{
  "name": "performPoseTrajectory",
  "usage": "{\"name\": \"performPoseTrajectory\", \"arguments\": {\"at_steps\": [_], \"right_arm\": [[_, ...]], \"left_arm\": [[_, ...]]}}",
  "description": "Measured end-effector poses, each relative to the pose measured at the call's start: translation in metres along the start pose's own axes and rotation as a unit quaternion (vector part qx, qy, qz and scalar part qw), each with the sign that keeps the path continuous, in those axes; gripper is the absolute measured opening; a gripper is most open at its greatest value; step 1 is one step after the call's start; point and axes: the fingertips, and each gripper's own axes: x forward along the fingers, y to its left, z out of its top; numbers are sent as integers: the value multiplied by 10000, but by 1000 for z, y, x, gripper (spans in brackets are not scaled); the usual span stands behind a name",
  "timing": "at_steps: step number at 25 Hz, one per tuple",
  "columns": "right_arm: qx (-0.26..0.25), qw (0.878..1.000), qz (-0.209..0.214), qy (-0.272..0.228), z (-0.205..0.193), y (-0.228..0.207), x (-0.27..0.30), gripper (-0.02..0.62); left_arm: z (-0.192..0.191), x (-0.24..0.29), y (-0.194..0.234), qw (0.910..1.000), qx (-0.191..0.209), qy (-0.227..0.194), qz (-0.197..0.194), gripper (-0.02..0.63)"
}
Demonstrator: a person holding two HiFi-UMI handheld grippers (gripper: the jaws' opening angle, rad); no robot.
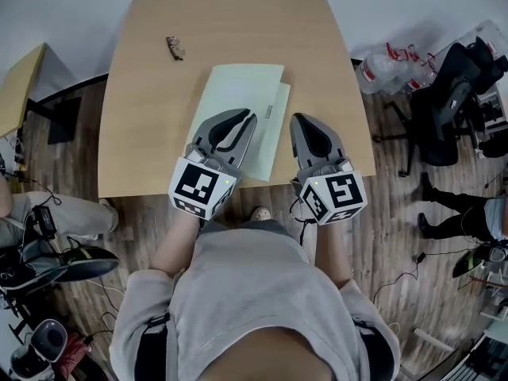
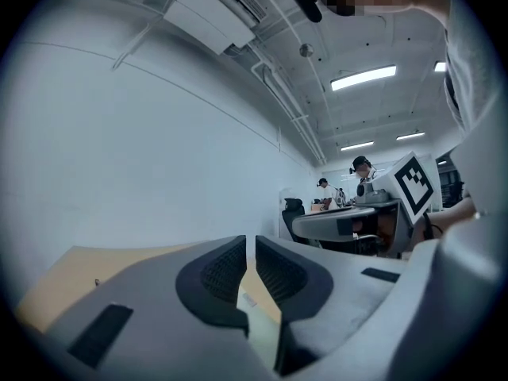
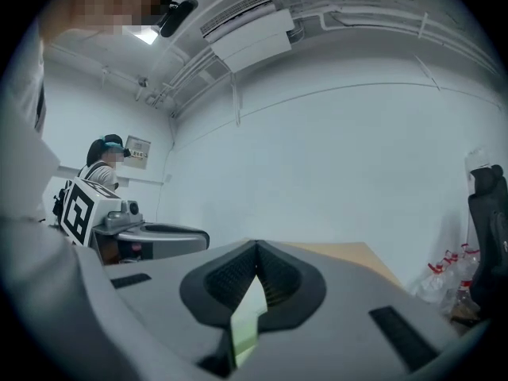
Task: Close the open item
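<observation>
At the near edge of the wooden bench (image 1: pixel 143 133), you hold both tools level over its top, a marker cube at the back of each.

A small brownish object (image 1: pixel 175 48), too small to identify, lies on the bench at about 11 o'clock from the pale green folder (image 1: pixel 242 94), well apart from it. The folder lies flat near the middle of the bench. Its upper leaf sits slightly off the lower one, so a strip of the lower leaf shows along the 3 o'clock edge.

Your left tongs (image 1: pixel 248 119) (image 2: pixel 247 248) reach in over the folder's 7 o'clock corner, pads closed to a thin slit with only bench and green paper showing beyond. Whether they touch the paper cannot be told.

Your right tongs (image 1: pixel 300 121) (image 3: pixel 256 252) sit over bare wood just beside the folder's 3 o'clock edge, tips pressed together; a sliver of the green shows through the gap beneath the pads.

On the floor off the bench's 2 o'clock corner stand clear plastic bottles (image 1: pixel 389 66), with a black office chair (image 1: pixel 452 101) beside them.
</observation>
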Motion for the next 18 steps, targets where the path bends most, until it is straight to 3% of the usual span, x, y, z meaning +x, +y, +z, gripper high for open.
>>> {"name": "performPoseTrajectory", "arguments": {"at_steps": [4, 18], "right_arm": [[-7, 9998, 199, -17, 0, -10, 2, 5], [92, 9971, 754, 58, -8, -24, 5, 5]], "left_arm": [[-11, 13, -10, 9995, 59, 296, 129, 80], [-66, 35, -27, 9879, 155, 1410, 633, 193]]}}
